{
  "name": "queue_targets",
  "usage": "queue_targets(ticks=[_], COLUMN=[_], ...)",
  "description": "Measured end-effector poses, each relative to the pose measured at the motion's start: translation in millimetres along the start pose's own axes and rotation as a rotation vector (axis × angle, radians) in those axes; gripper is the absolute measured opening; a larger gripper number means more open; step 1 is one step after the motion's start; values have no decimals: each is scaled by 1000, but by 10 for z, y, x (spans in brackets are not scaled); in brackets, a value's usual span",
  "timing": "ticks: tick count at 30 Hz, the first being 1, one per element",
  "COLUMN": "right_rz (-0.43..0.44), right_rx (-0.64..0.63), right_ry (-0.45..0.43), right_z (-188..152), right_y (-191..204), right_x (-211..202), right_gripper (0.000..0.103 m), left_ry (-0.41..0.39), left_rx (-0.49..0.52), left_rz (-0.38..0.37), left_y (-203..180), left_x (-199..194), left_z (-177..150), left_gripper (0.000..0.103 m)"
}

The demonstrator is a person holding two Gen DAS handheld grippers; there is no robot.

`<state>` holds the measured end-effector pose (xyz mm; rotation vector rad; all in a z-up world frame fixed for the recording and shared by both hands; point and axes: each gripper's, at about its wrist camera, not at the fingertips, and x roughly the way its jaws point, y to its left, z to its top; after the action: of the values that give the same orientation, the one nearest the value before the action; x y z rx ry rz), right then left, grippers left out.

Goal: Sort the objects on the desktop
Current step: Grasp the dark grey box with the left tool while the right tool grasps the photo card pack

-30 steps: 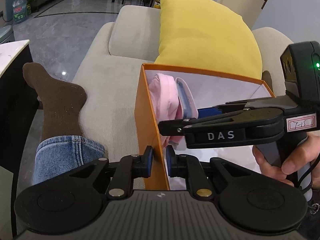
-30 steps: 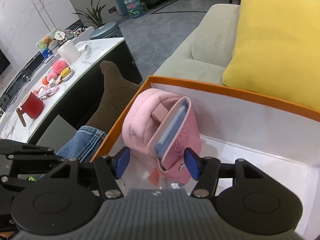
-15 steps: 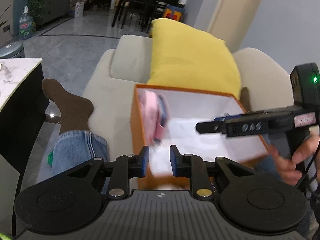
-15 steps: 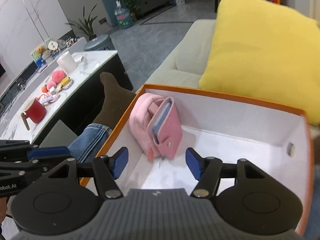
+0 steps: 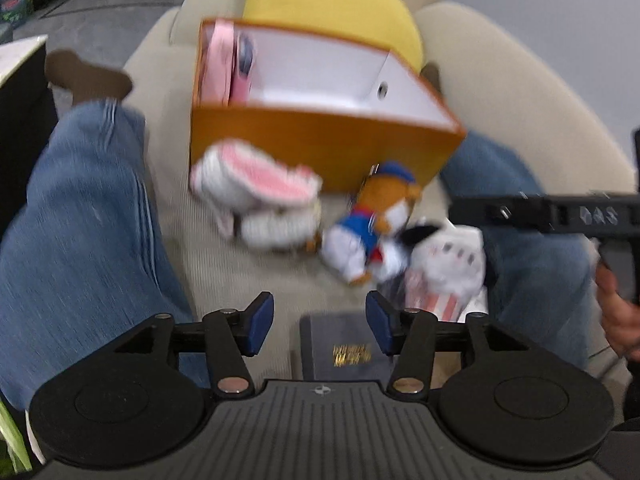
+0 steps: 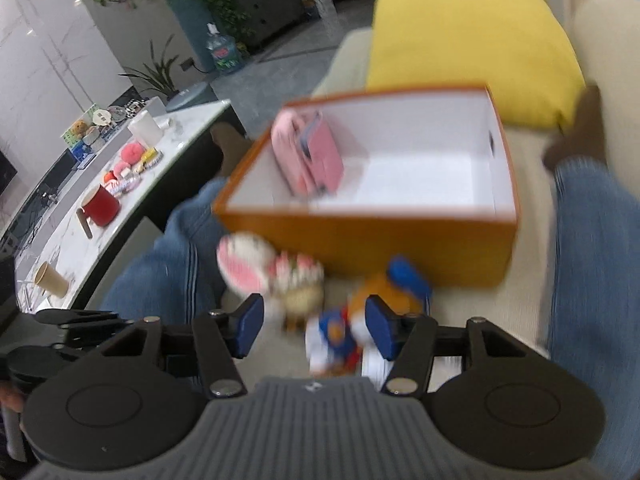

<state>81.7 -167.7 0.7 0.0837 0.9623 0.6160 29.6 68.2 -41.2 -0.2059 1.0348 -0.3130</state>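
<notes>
An orange box (image 5: 320, 136) (image 6: 360, 240) with a white inside sits on the sofa and holds a pink pouch (image 5: 226, 64) (image 6: 310, 156) at its left end. In front of it lie a white and pink plush (image 5: 256, 188) (image 6: 248, 264), an orange and blue plush (image 5: 372, 216) (image 6: 376, 300), a white striped packet (image 5: 444, 272) and a dark booklet (image 5: 344, 348). My left gripper (image 5: 320, 322) is open and empty above the booklet. My right gripper (image 6: 314, 326) is open and empty over the plush toys.
A yellow cushion (image 5: 332, 4) (image 6: 468, 40) leans behind the box. The person's jeans legs (image 5: 80, 220) (image 6: 592, 260) flank the toys. A marble table (image 6: 120, 184) at the left carries a red mug (image 6: 100, 206), a cup and small items.
Both grippers have pulled back out of the box and towards the person. The left gripper has opened wide. The toys in front of the box have come into view.
</notes>
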Motion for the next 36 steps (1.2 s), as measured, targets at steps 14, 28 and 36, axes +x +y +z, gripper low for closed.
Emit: queue_targets(ticks=[14, 28, 36], right_rz=[-39, -3, 13], right_rx=[82, 157, 174], right_ry=[125, 174, 182], right_z=[-762, -785, -796], right_y=[-8, -144, -143], right_x=[289, 443, 487], right_gripper=[57, 40, 48], left_ry=[141, 193, 151], left_rx=[-96, -143, -201], left_rz=[4, -109, -132], left_y=[-10, 25, 121], left_x=[601, 964, 724], left_z=[-348, -451, -471], left_gripper=[70, 90, 57])
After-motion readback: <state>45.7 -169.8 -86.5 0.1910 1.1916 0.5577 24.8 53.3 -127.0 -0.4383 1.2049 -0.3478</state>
